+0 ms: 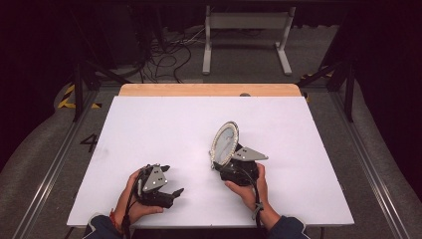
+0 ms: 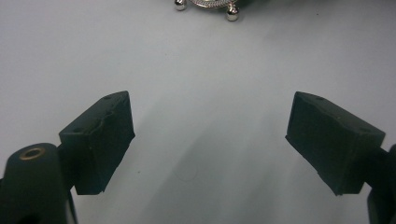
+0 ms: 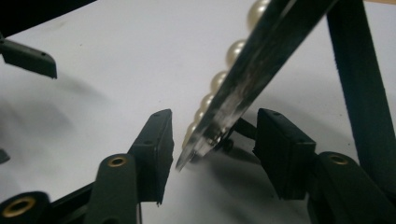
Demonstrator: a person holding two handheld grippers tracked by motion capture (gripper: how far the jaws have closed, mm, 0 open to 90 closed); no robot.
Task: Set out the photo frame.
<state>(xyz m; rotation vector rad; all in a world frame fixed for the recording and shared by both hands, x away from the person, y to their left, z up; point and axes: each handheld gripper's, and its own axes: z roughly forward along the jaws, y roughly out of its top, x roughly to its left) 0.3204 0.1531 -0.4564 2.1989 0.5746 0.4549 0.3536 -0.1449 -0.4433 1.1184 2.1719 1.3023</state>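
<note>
On the white table [image 1: 164, 124], right of centre, an oval mirror [image 1: 224, 143] with a pearl-beaded rim stands tilted on edge, directly ahead of the right gripper [image 1: 233, 167]. The right gripper view shows the mirror's lower edge [image 3: 219, 126] between the two jaws, with a visible gap on each side; the pads bracket it but do not press it. No firm hold is established. The beads [image 3: 219, 79] face the left-hand pad, and a dark prop or stand strut [image 3: 359, 84] rises behind.

The left gripper [image 1: 166, 189] rests low near the table's front edge, well apart from the mirror, jaws spread wide with nothing between them. Its own view shows bare table and the mirror's small metal ball feet [image 2: 232, 13] farther off.

Risk assessment: the mirror appears to balance on a narrow base. A closing jaw striking one face first could tip it flat. Pads landing on rounded beads or smooth glass may slip. With the left gripper distant, nothing would check a fall.
</note>
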